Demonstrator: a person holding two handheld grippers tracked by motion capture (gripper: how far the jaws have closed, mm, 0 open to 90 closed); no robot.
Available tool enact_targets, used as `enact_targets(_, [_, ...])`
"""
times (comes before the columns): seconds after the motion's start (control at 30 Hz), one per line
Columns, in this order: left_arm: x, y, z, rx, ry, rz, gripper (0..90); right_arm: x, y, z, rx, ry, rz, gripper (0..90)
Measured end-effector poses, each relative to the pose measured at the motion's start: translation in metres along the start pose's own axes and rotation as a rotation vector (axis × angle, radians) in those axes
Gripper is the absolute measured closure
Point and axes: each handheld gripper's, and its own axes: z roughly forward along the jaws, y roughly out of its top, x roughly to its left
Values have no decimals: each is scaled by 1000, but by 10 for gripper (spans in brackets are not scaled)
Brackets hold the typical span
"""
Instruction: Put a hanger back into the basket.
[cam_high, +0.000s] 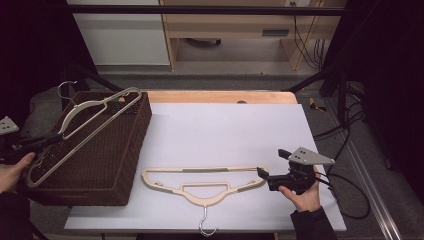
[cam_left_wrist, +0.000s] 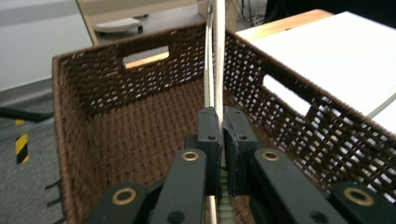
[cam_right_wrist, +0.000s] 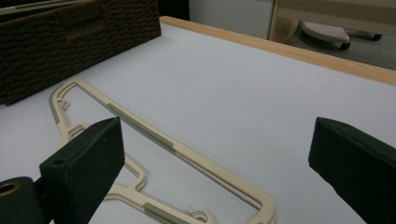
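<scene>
Left tongs (cam_high: 47, 140) clamping hanger (cam_high: 95, 117) over basket (cam_high: 127, 165)

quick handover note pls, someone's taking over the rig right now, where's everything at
Left gripper: shut on the grey hanger, holding it over the brown woven basket; the hanger lies across the basket's opening, its hook past the far rim.
Right gripper: open, holding nothing, at the right end of the cream hanger.
Cream hanger lies flat on the white table, hook toward the near edge.
Done: grey hanger brought to the basket.
Left: probably release it inside, then pick up the cream hanger and put it in too.
</scene>
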Motion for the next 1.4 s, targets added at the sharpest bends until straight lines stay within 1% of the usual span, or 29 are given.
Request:
enact_targets(0.07, [0, -3, 2, 17, 12, 0, 858, 0, 0, 1, 0, -1, -3, 39])
enact_targets(0.13, [-1, -7, 6, 51, 28, 9, 858, 0, 0, 1, 2, 1, -6, 39])
enact_targets(0.2, [-1, -10, 11, 77, 34, 12, 858, 0, 0, 1, 3, 3, -6, 39])
enact_targets(0.37, [-3, -17, 23, 95, 28, 4, 859, 0, 0, 1, 3, 4, -7, 39])
enact_targets(0.43, [-5, -20, 29, 129, 34, 14, 858, 0, 0, 1, 2, 5, -9, 40])
enact_targets(0.47, [-7, -20, 33, 153, 45, 28, 858, 0, 0, 1, 3, 6, -10, 40])
enact_targets(0.5, [-9, -19, 35, 153, 54, 32, 857, 0, 0, 1, 3, 6, -10, 40])
enact_targets(0.53, [-9, -18, 34, 157, 52, 38, 857, 0, 0, 1, 3, 6, -10, 40])
enact_targets(0.57, [-10, -17, 35, 152, 50, 19, 855, 0, 0, 1, 1, 4, -6, 41])
enact_targets(0.6, [-10, -16, 36, 163, 51, 14, 853, 0, 0, 1, 0, 6, -3, 43])
enact_targets(0.63, [-10, -15, 37, 185, 64, 12, 851, 0, 0, 1, -2, 9, -2, 44])
enact_targets(0.67, [-10, -15, 38, 208, 80, -2, 841, 0, 0, 1, -1, 12, -10, 45])
enact_targets(0.7, [-10, -15, 39, 228, 101, -11, 823, 0, 0, 2, -3, 12, -6, 45])
enact_targets(0.73, [-9, -15, 39, 231, 130, -31, 803, 0, 1, 3, -5, 12, -5, 46])
enact_targets(0.77, [-8, -14, 38, 240, 142, -47, 782, 1, 1, 3, -4, 16, -8, 46])
enact_targets(0.83, [-7, -13, 36, 237, 168, -63, 739, 2, 2, 4, -2, 18, -10, 46])
enact_targets(0.87, [-7, -12, 34, 236, 183, -65, 736, 2, 3, 5, -3, 19, -12, 47])
enact_targets(0.93, [-9, -9, 30, 221, 212, -69, 699, 3, 4, 6, -6, 23, -16, 47])
enact_targets(0.97, [-10, -8, 28, 205, 228, -71, 677, 4, 5, 6, -8, 23, -18, 48])
enact_targets(1.03, [-15, -4, 23, 164, 237, -82, 633, 5, 7, 7, -11, 28, -20, 49])
enact_targets(1.07, [-18, -2, 21, 138, 242, -78, 606, 5, 8, 6, -13, 36, -16, 51])
enact_targets(1.13, [-26, 1, 17, 93, 228, -75, 538, 6, 10, 6, -17, 45, -23, 54])
enact_targets(1.23, [-44, 5, 16, 13, 201, -61, 447, 10, 14, 7, -27, 57, -29, 56])
enact_targets(1.3, [-58, 8, 18, -31, 178, -48, 372, 13, 17, 7, -26, 68, -38, 58])
enact_targets(1.4, [-82, 11, 24, -87, 140, -23, 262, 16, 21, 9, -26, 75, -48, 63])
